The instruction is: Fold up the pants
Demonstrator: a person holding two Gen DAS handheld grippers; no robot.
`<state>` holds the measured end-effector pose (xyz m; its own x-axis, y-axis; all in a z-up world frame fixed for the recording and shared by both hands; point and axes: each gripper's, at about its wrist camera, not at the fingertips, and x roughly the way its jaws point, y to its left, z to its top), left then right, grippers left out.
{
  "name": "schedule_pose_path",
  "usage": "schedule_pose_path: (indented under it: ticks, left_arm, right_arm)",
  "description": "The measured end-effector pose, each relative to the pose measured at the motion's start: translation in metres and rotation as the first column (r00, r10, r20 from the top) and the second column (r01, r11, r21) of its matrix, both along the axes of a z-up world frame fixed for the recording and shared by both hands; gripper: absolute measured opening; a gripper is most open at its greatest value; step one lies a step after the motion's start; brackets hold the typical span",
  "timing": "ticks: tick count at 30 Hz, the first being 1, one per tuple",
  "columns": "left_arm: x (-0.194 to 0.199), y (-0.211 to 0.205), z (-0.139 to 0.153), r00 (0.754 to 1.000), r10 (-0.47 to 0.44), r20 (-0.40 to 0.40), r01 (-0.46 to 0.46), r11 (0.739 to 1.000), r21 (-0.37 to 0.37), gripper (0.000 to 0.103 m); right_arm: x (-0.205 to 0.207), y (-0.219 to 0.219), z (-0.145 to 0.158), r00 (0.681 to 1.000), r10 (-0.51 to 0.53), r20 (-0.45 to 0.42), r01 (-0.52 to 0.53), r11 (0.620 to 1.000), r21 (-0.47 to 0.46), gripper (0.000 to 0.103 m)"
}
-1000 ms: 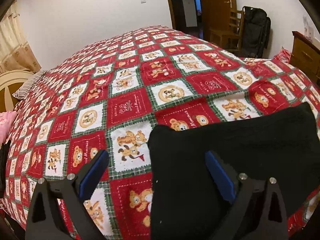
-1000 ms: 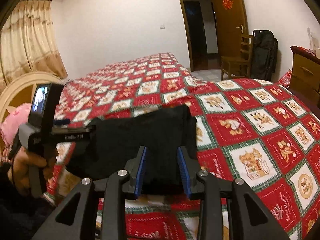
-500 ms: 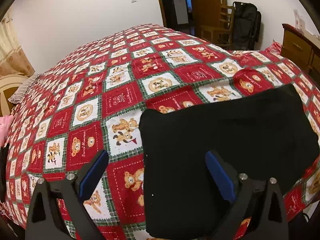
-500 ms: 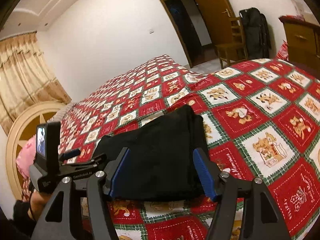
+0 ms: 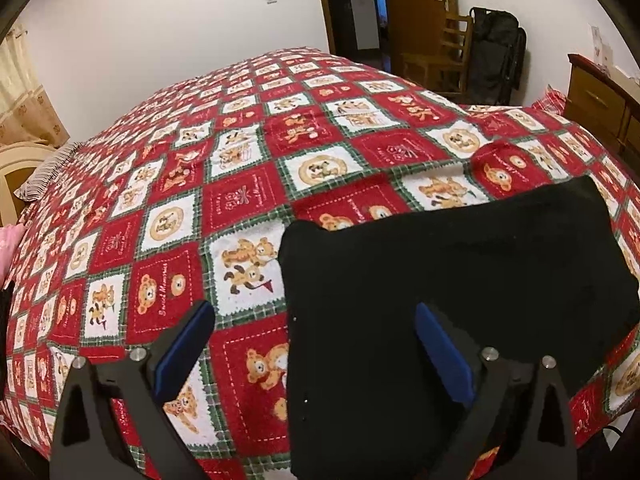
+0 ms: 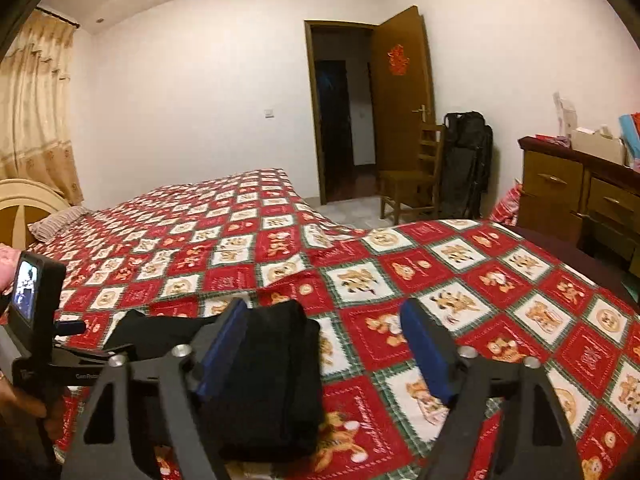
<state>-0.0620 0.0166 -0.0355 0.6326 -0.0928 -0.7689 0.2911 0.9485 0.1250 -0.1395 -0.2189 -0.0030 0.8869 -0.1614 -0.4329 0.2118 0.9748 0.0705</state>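
Right wrist shows my right gripper [image 6: 324, 344] spread, having just opened, pants [image 6: 264, 384] free at the bed's [image 6: 460, 256] near edge; left gripper [image 5: 312, 344] gapes too; a fingertip catching the cloth could undo the fold.

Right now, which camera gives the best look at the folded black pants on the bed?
The left wrist view. It looks down on the black pants, showing the whole folded rectangle lying flat on the bedspread. The right wrist view sees the pants low and edge-on, partly hidden behind one of the right gripper's fingers.
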Motion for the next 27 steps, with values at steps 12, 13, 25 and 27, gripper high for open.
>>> schedule_pose_path:
  ticks: [12, 13, 25, 27]
  left_arm:
    - [0.013, 0.012, -0.009, 0.998, 0.032, -0.049, -0.035, 0.997, -0.068, 0.102]
    - [0.014, 0.013, -0.011, 0.998, 0.035, -0.061, -0.039, 0.996, -0.077, 0.102]
    - [0.018, 0.017, -0.028, 0.988, 0.049, -0.145, -0.069, 0.988, -0.138, 0.103]
    - [0.017, 0.016, -0.029, 0.989, 0.05, -0.142, -0.069, 0.988, -0.137, 0.103]
  right_arm:
    - [0.019, -0.007, -0.045, 0.984, 0.077, -0.158, -0.044, 0.978, 0.202, 0.081]
    - [0.021, -0.008, -0.048, 0.983, 0.079, -0.168, -0.043, 0.977, 0.21, 0.081]
    - [0.04, 0.016, -0.079, 0.961, 0.154, -0.23, -0.111, 0.976, 0.189, 0.081]
    - [0.04, 0.023, -0.08, 0.959, 0.147, -0.242, -0.115, 0.983, 0.144, 0.081]
